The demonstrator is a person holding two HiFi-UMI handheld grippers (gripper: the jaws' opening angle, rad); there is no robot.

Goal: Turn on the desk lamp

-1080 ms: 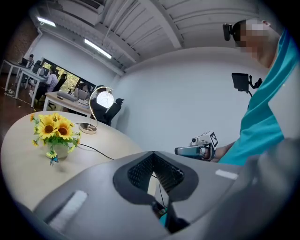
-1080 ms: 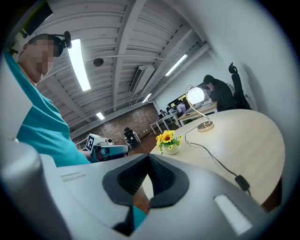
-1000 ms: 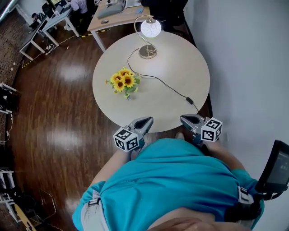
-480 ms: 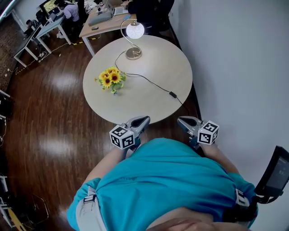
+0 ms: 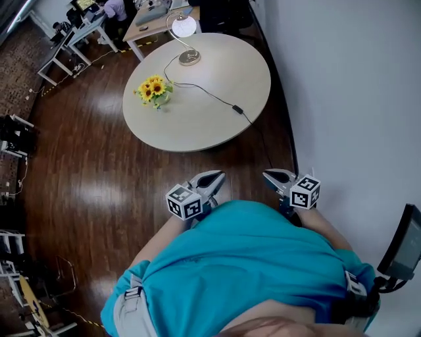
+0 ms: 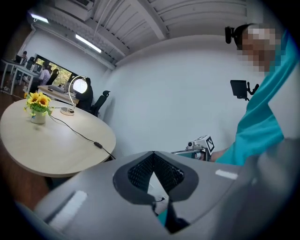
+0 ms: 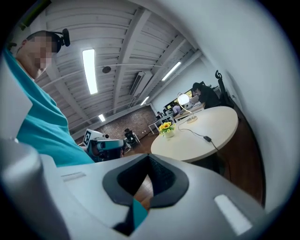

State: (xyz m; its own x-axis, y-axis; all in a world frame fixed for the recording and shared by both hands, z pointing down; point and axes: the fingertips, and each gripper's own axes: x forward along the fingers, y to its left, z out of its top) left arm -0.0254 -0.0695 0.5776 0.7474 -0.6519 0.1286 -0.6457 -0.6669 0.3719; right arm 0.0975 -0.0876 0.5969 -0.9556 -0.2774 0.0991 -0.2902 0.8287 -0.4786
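The desk lamp (image 5: 183, 27) stands at the far side of the round table (image 5: 197, 128), and its globe shade glows white. Its black cord runs to an inline switch (image 5: 237, 109) near the table's right edge. The lit lamp (image 6: 79, 86) also shows small in the left gripper view, and the same lamp (image 7: 183, 99) appears in the right gripper view. My left gripper (image 5: 214, 178) and right gripper (image 5: 273, 176) are held close to the person's teal shirt, well short of the table. Both are shut with nothing between the jaws.
A small vase of sunflowers (image 5: 152, 89) sits on the table left of the cord. A white wall (image 5: 348, 85) runs along the right. Dark wooden floor (image 5: 85, 178) lies between me and the table. Desks and seated people (image 5: 115, 10) are beyond it.
The table and lamp have drawn farther off and shifted up-left in the head view as the person backs away. Both grippers stay shut near the torso.
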